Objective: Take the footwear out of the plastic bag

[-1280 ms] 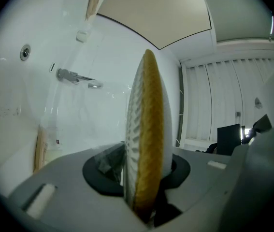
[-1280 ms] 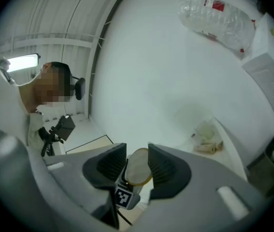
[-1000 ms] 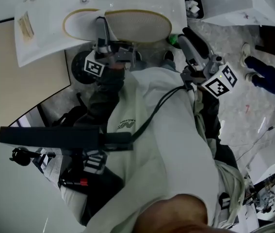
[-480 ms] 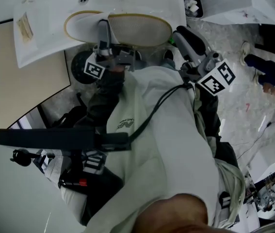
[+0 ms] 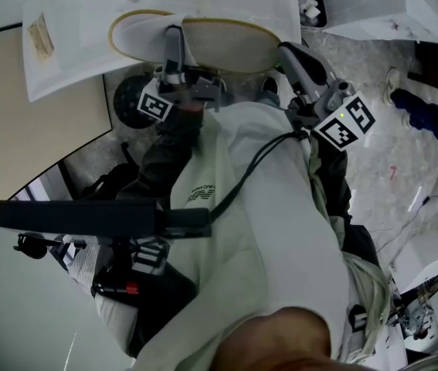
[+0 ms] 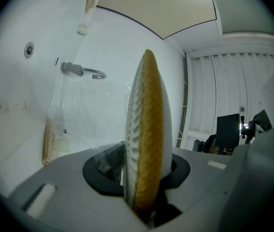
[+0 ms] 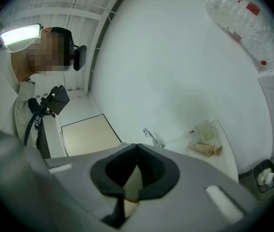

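And the right claw (image 7: 137, 148) had just snapped its jaws together. They were wide a moment ago and now fully closed, with a sliver of ribbed sole showing in the hollow behind its pads. Whether it nipped film of the plastic bag (image 5: 87, 29), I couldn't tell. The left claw (image 6: 144, 166) kept its narrow clamp on the slipper (image 5: 226, 41), which stood edge-on between its jaws, bag film draped just left of them. My reading: one claw on shoe, one likely on bag, the pull-apart still to come, because the slipper remained inside. Writing? The bag's label (image 5: 41, 37) and the sweatshirt print (image 5: 201, 197) were too small to read.
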